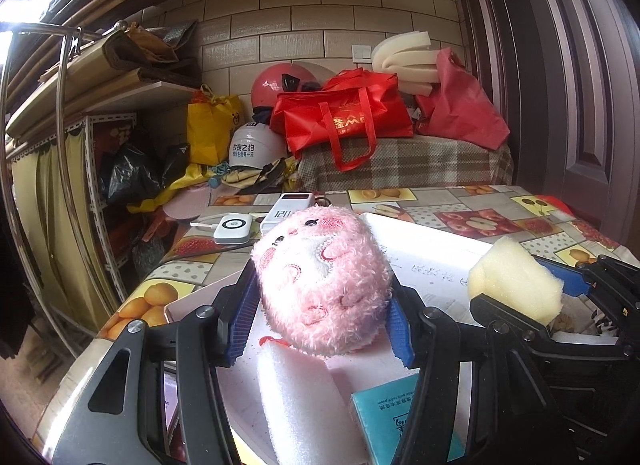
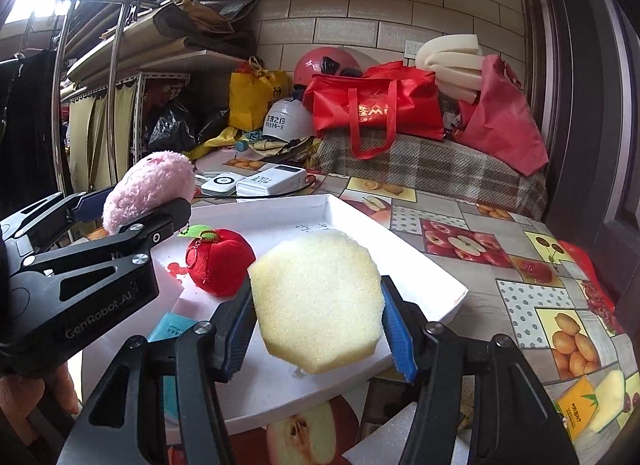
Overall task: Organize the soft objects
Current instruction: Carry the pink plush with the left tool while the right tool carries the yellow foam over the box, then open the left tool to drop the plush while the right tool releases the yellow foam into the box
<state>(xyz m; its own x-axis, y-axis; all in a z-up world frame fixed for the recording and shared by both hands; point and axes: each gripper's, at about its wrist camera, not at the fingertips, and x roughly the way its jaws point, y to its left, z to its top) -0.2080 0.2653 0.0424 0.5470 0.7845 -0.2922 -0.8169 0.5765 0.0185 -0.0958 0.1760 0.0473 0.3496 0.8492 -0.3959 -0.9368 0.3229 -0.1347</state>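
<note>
Left claw (image 1: 320, 301) clamping pink plush (image 1: 322, 281), right claw (image 2: 318, 319) gripping yellow sponge (image 2: 318, 301), above white tray (image 2: 432, 269)

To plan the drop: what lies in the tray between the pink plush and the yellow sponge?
In the right wrist view, a red apple plush sits in the white tray between pink plush and yellow sponge.

A fruit-print table (image 2: 516, 297) carries a white tray (image 2: 424, 265) and power banks (image 2: 272, 181).

A lived-in home storage corner: tiled wall (image 2: 360, 13) at 12 o'clock, helmets (image 2: 326, 61), red shopping bags (image 2: 376, 105) on a plaid-covered bench (image 2: 432, 169), cluttered shelving (image 2: 132, 65) at 10 o'clock, fruit-print oilcloth on the tabletop (image 2: 520, 265)
</note>
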